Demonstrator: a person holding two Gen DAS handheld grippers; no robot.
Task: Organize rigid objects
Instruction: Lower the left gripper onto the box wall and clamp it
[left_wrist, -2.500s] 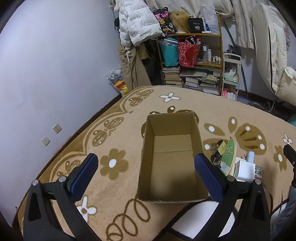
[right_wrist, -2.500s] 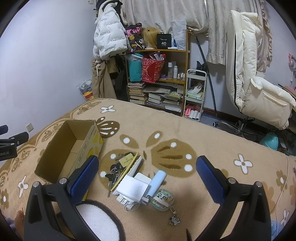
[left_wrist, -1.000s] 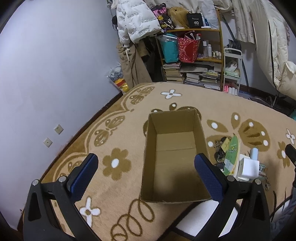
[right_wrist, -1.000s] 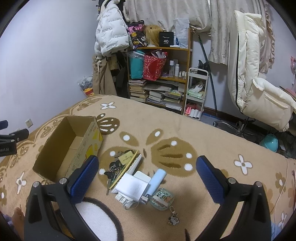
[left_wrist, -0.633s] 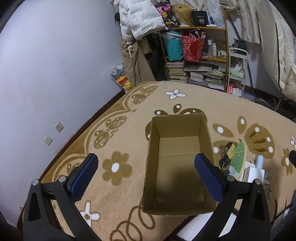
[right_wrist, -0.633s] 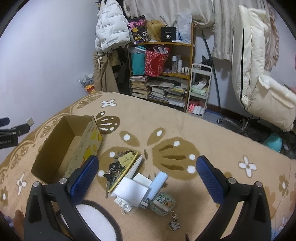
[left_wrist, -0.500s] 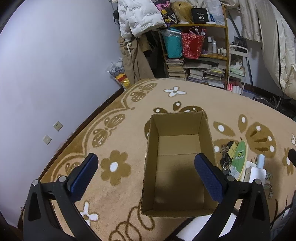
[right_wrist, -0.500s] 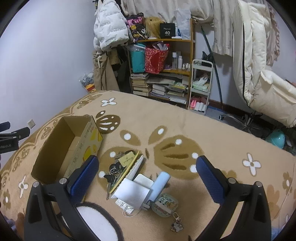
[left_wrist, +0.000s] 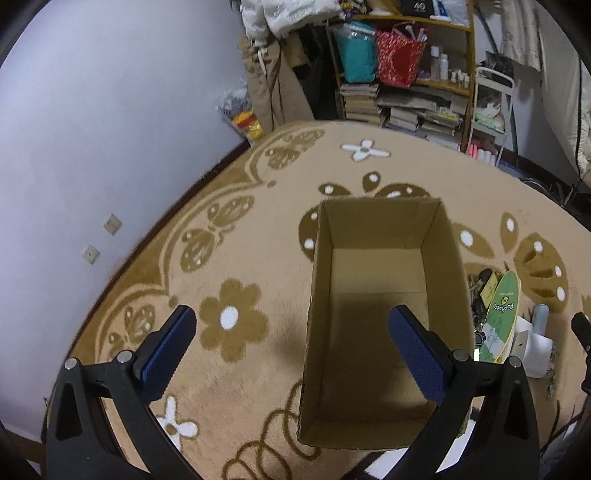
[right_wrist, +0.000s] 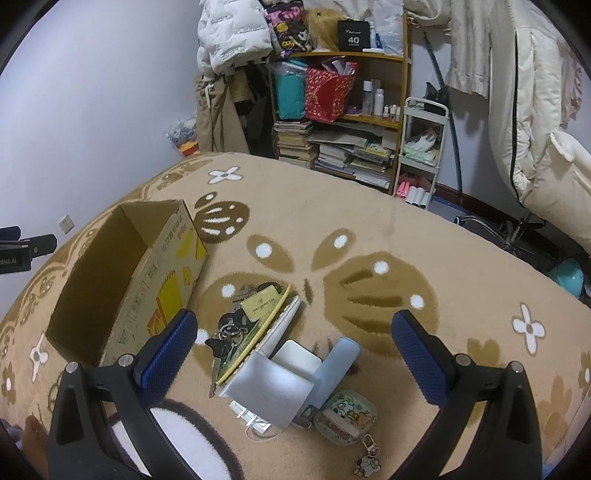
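In the left wrist view the left gripper (left_wrist: 291, 345) hangs spread wide and grips nothing, its blue pads over the brown flowered carpet (left_wrist: 236, 236). An open cardboard box (left_wrist: 384, 314) stands on the carpet from centre toward 5 o'clock, nothing visible inside; the right-hand pad overlaps its interior in the picture. At 3 o'clock, just beside the box's right wall, lies a heap of small things.

In the right wrist view the right gripper (right_wrist: 293, 354) is likewise released and holds nothing. The cardboard box (right_wrist: 110, 273) sits at 9 o'clock, with yellow and red print on its near side. Just right of it, at centre toward 6 o'clock, the heap lies on the carpet (right_wrist: 461, 266): a bunch of keys (right_wrist: 231, 328) against a green-and-yellow card (right_wrist: 258, 325), then a white charger block (right_wrist: 267, 384) touching a pale blue cylinder (right_wrist: 338, 363), and nearer 6 o'clock a cartoon-printed pouch (right_wrist: 345, 415) with a small charm (right_wrist: 365, 463). A cluttered wooden bookshelf (right_wrist: 347, 110) stands at 12 o'clock, a cream padded chair (right_wrist: 546, 140) at 2 o'clock.
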